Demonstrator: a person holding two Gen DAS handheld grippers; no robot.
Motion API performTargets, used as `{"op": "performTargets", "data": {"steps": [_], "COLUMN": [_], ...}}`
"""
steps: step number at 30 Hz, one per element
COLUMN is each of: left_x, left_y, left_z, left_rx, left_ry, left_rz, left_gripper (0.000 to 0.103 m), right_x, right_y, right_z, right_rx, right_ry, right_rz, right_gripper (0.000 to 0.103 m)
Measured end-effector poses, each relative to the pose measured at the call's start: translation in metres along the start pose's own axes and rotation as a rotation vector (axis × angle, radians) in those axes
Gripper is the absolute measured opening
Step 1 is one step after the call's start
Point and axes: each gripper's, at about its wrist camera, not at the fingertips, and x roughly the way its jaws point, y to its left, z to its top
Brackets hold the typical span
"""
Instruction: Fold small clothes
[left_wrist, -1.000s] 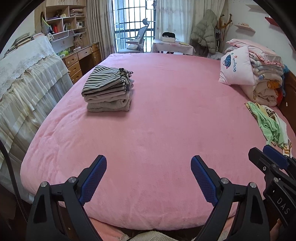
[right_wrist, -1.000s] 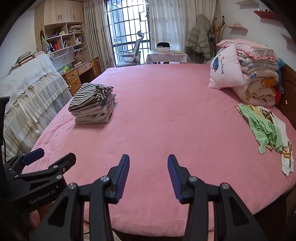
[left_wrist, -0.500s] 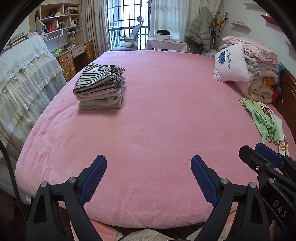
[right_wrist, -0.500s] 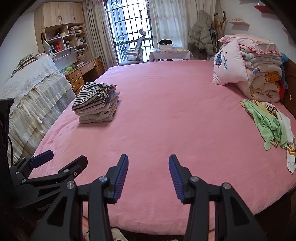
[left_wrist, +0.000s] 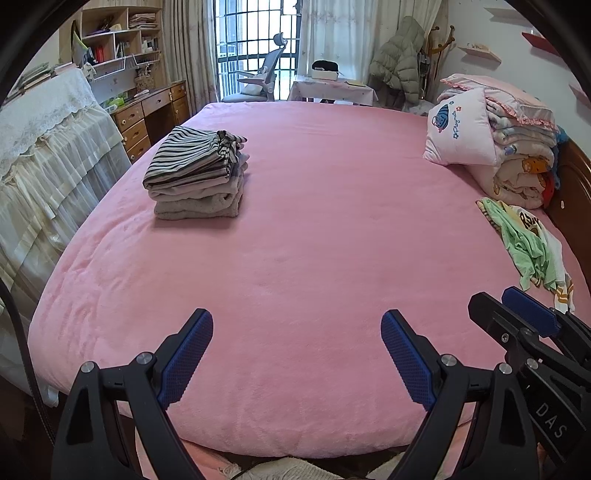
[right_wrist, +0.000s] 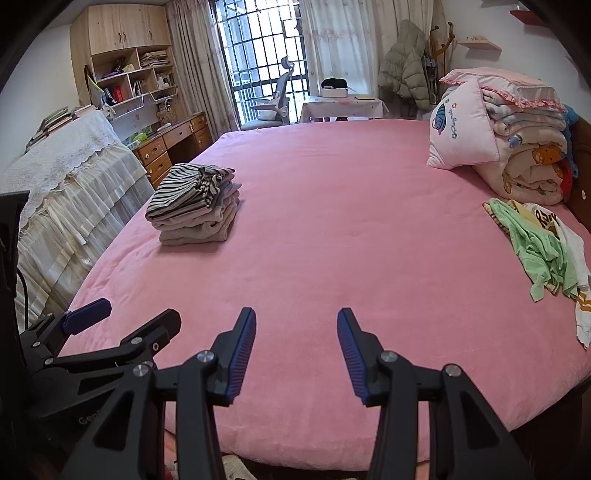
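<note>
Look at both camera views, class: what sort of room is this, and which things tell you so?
Most likely a home bedroom: a large bed with a pink cover, stacked quilts and a pillow at its head, and a desk with bookshelves by the window.

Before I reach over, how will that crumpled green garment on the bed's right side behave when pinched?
The green garment lies wrinkled and bunched, so it probably droops limply. It overlaps a white printed piece, which may drag along. Thin-looking fabric suggests it's light.

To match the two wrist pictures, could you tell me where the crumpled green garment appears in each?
Left wrist: crumpled green garment at the right edge, below the pink pillow.
Right wrist: also at the right edge.
Shared landmark: the stack of folded clothes, left of centre.
</note>
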Motion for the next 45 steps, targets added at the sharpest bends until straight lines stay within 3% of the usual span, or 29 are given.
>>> {"op": "performTargets", "data": {"steps": [45], "left_x": [0.0007], "left_y": [-0.0010], "left_z": [-0.0044], "left_rx": [-0.003], "left_ry": [0.012], "left_rz": [0.004], "left_gripper": [0.092], "right_x": [0.0008], "right_y": [-0.0006], "right_z": [-0.0004], "right_rx": [0.002], "right_ry": [0.002], "right_rz": [0.001], "right_gripper": [0.046]}}
